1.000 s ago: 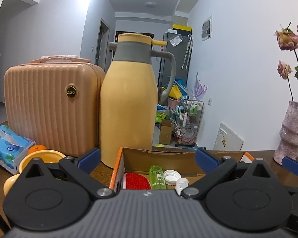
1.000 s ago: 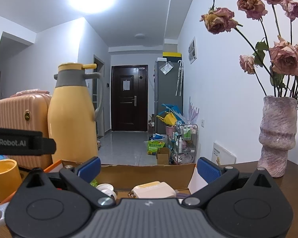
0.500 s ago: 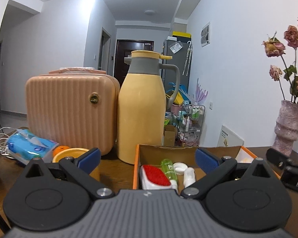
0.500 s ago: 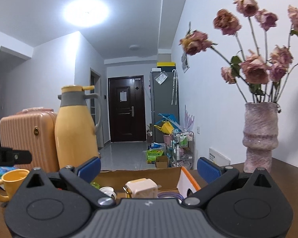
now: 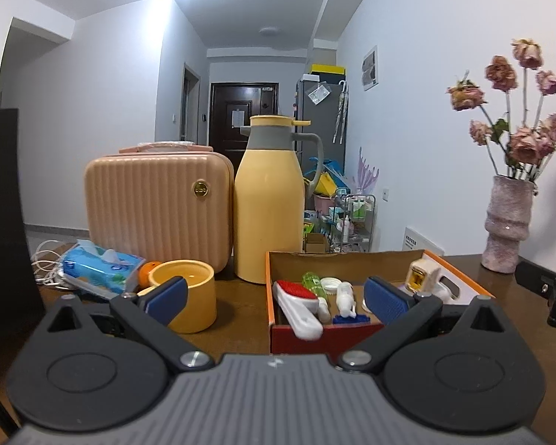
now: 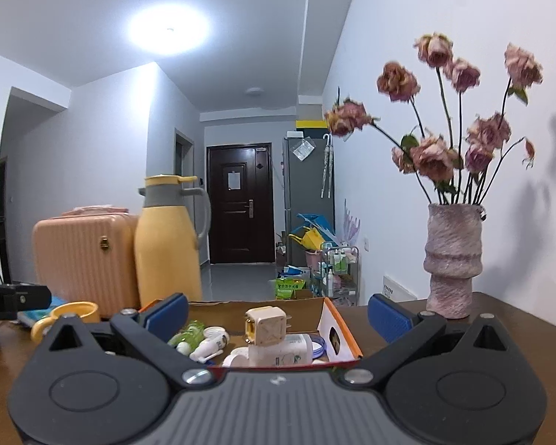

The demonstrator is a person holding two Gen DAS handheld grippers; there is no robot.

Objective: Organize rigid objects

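An open orange-rimmed cardboard box (image 5: 459, 278) (image 6: 348, 337) sits on the brown table. It holds a red-and-white brush (image 5: 296, 302), a green bottle (image 5: 311, 283) (image 6: 189, 335), small white bottles (image 5: 343, 298), a beige cube plug (image 6: 266, 326) and a white jar (image 6: 285, 350). My left gripper (image 5: 274, 298) hovers open in front of the box, nothing between its fingers. My right gripper (image 6: 276, 313) is also open and empty, just before the box. The right gripper's black body shows at the left wrist view's right edge (image 5: 552, 293).
A yellow mug (image 5: 189, 300) (image 6: 70, 315) stands left of the box. Behind are a yellow thermos jug (image 5: 268, 207) (image 6: 168, 252), a peach case (image 5: 155, 207), a blue tissue pack (image 5: 100, 265) and a pink vase of dried roses (image 5: 507, 230) (image 6: 452, 263) at the right.
Both grippers have pulled back from the box and risen a little, so more of the box's contents and the table show. Both stay open and empty.
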